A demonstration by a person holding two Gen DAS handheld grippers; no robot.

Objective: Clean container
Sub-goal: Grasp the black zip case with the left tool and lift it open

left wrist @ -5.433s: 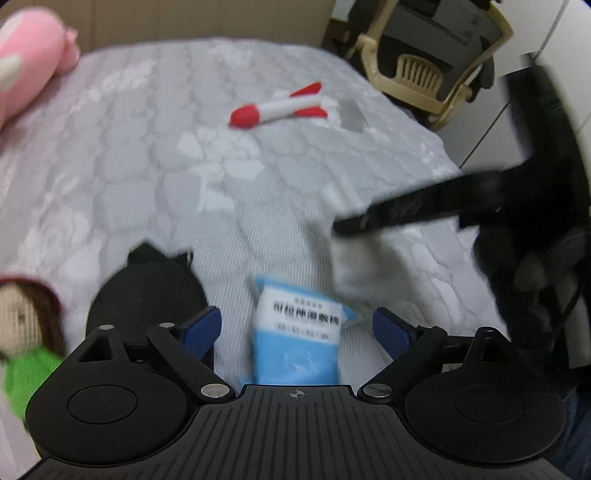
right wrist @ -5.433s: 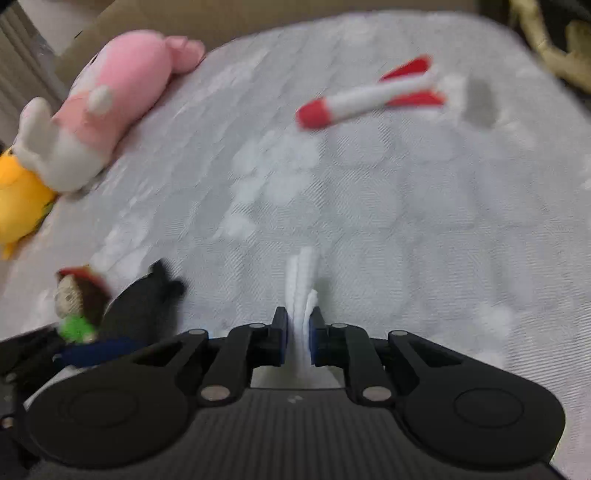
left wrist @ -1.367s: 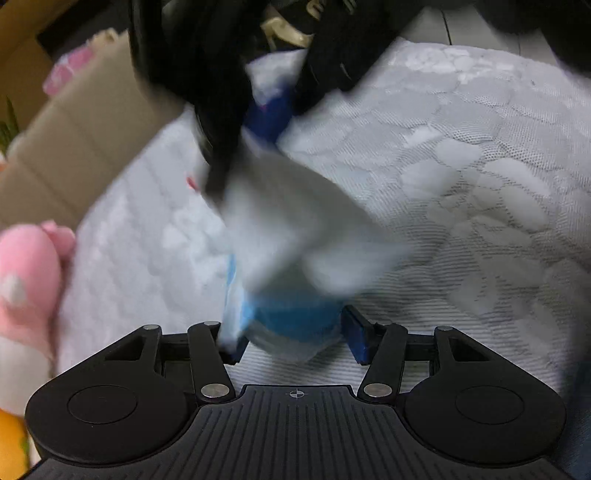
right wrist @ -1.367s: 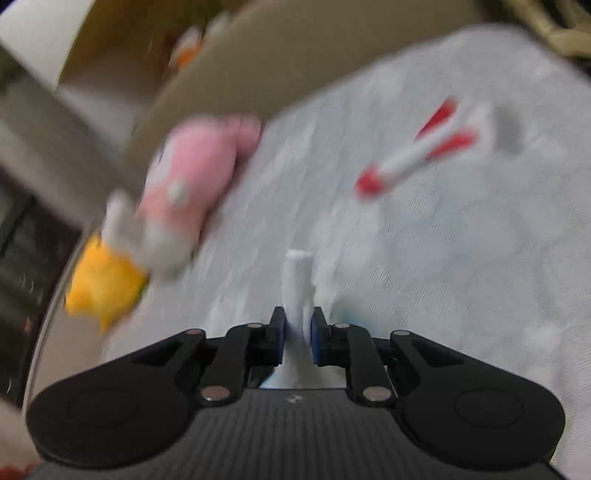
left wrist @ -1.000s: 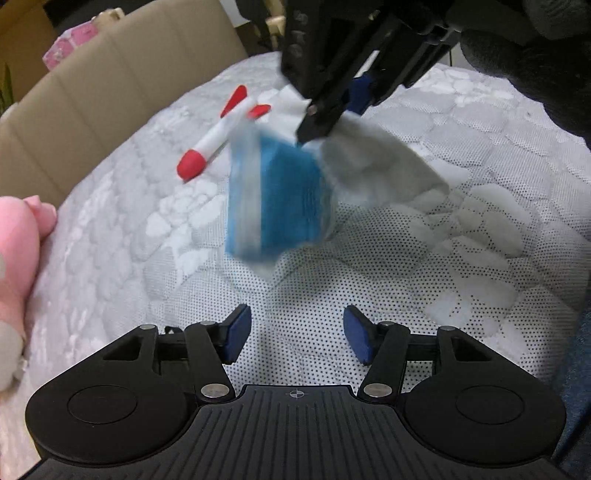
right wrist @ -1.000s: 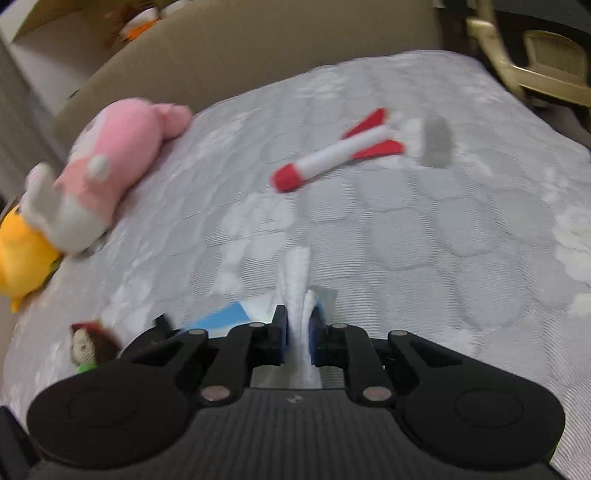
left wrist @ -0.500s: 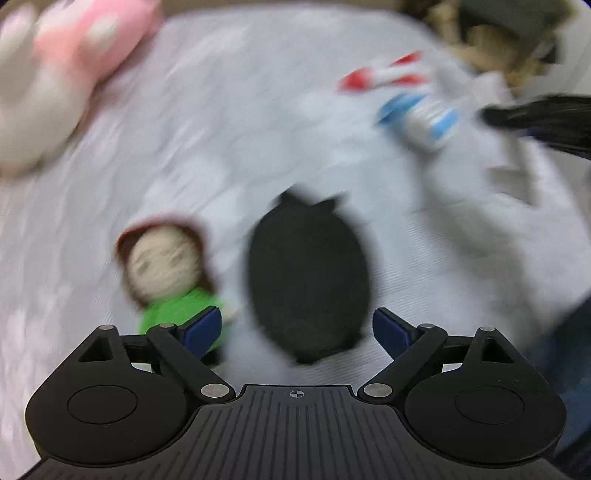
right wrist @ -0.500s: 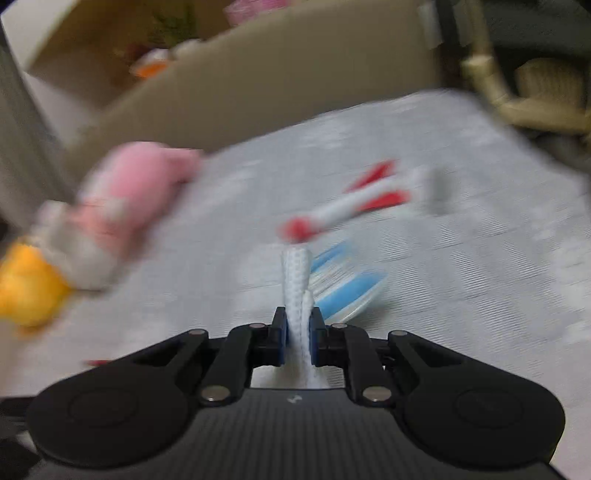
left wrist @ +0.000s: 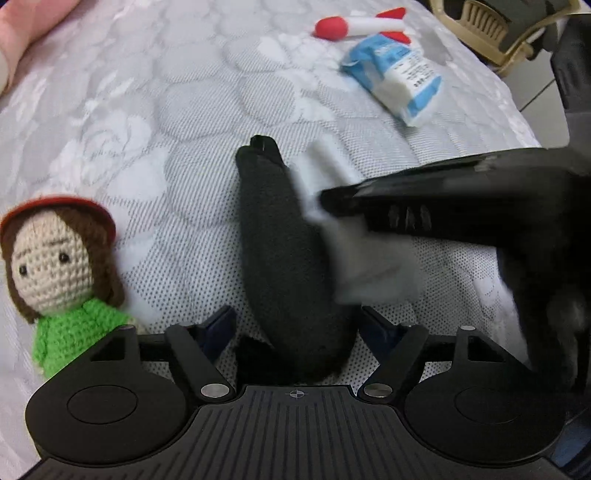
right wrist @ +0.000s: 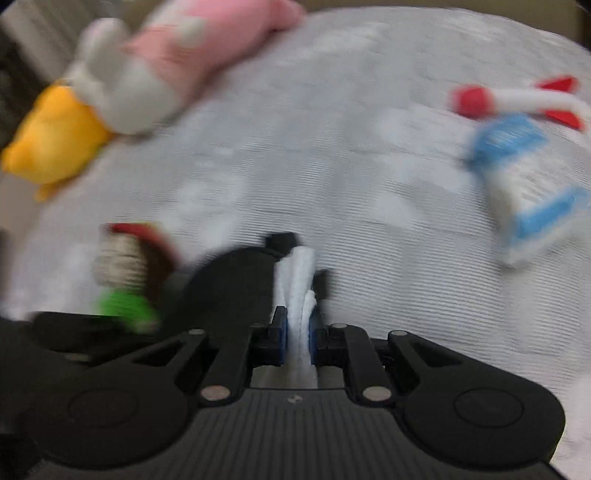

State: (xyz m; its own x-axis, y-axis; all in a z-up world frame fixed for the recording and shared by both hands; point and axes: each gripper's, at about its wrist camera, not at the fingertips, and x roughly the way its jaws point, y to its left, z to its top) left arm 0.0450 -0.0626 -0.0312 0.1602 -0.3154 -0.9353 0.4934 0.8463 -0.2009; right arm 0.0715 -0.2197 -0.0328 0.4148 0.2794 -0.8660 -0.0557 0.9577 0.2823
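A black oval case (left wrist: 284,258) lies on the grey quilted bed. My left gripper (left wrist: 295,325) is open, its blue-padded fingers on either side of the case's near end, not clamped. My right gripper (right wrist: 295,332) is shut on a white wipe (right wrist: 297,291). In the left wrist view the right gripper (left wrist: 328,201) comes in from the right and holds the wipe (left wrist: 365,258) against the case's right side. The case also shows in the right wrist view (right wrist: 232,284), just behind the wipe.
A crocheted doll (left wrist: 55,266) with a green top lies left of the case. A blue-and-white wipe packet (left wrist: 395,79) and a red-and-white toy rocket (left wrist: 360,26) lie farther back. Pink and yellow plush toys (right wrist: 147,62) sit at the bed's far left. A beige chair (left wrist: 491,22) stands beyond the bed.
The left gripper let go of the wipe packet, which now lies by the rocket, and moved over to the black case. The right gripper brought the wipe down against the case.
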